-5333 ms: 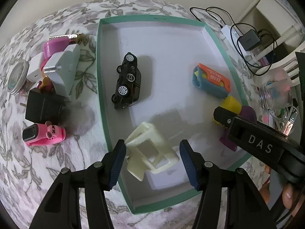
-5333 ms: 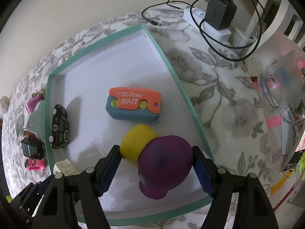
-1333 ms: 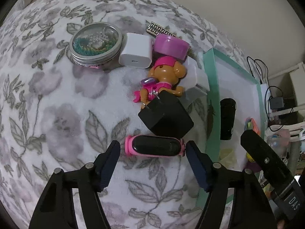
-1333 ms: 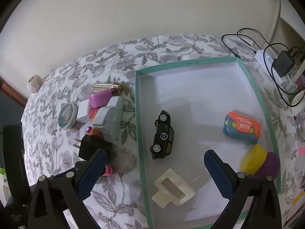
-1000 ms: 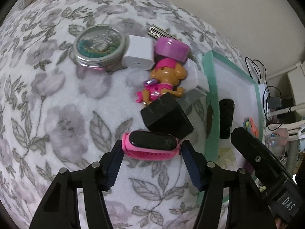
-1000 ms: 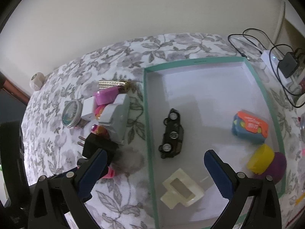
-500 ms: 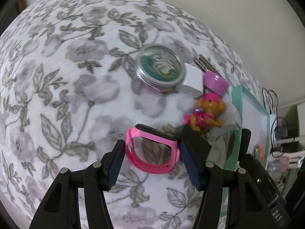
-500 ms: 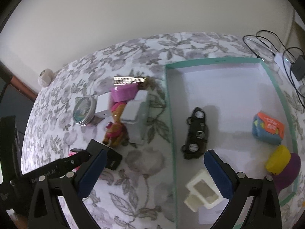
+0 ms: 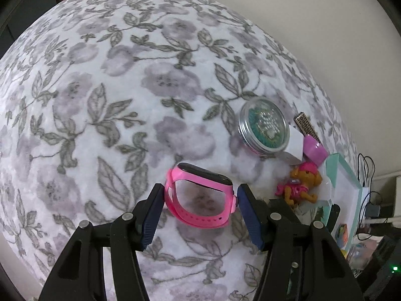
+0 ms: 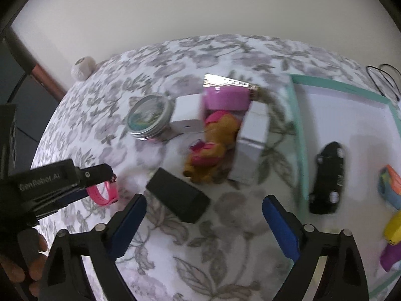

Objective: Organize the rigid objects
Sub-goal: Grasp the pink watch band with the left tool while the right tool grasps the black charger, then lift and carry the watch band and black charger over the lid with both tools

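Note:
My left gripper (image 9: 200, 202) is shut on a pink smartwatch (image 9: 200, 200) and holds it above the floral cloth; the watch also shows in the right wrist view (image 10: 105, 193). My right gripper (image 10: 204, 209) is open and empty, hovering over a black power adapter (image 10: 179, 198). A green-rimmed white tray (image 10: 299, 135) on the right holds a black toy car (image 10: 328, 178), an orange-and-blue toy (image 10: 391, 188) and yellow and purple pieces (image 10: 393, 225).
Left of the tray lie a round tin (image 10: 149, 116), a white charger cube (image 10: 186, 115), a pink cup (image 10: 226, 99), a toy dog (image 10: 213, 140), a white block (image 10: 250, 145) and a gold patterned bar (image 10: 225, 81). Cables (image 9: 371, 200) lie beyond the tray.
My left gripper closed on the pink watch, lifted it off the cloth and carried it left, away from the black adapter. My right gripper moved left, from over the tray to the clutter.

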A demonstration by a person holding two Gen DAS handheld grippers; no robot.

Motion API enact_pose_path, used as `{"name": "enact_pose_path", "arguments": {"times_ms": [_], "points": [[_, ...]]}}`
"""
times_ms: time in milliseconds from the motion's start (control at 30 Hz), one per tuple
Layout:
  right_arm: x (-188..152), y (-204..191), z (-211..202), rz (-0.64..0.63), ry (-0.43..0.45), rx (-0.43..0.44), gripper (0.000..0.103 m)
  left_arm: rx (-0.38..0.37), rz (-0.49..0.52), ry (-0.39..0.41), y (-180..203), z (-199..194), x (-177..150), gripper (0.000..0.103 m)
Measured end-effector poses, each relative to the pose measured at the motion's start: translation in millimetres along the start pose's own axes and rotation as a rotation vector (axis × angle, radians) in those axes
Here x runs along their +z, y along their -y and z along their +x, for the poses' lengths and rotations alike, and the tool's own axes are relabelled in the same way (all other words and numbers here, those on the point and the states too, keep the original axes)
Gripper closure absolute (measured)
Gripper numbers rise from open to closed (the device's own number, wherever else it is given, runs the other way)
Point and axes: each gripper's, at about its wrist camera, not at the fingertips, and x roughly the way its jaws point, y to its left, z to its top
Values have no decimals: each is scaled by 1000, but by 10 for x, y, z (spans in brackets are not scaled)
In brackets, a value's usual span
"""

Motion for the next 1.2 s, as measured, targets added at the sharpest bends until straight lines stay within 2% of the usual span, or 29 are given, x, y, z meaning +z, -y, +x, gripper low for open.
{"name": "enact_pose_path", "arguments": {"times_ms": [67, 233, 400, 633, 900, 1200], "points": [[-1, -38, 54, -5, -1, 1, 19, -1, -2, 1, -40, -13, 16, 42], [9, -120, 194, -16, -3, 9, 24, -2, -6, -2, 34, 58, 18, 42], [30, -192, 219, -37, 15, 49, 40, -4, -10, -5, 27, 54, 7, 42], [-24, -273, 224, -70, -24, 83, 41, -9, -8, -9, 36, 67, 6, 42], [-57, -292, 243, -72, -13, 80, 41, -8, -10, -14, 31, 75, 10, 42], [-97, -323, 339, -95, -33, 35, 43, -3, -11, -10, 40, 66, 5, 41]]}}
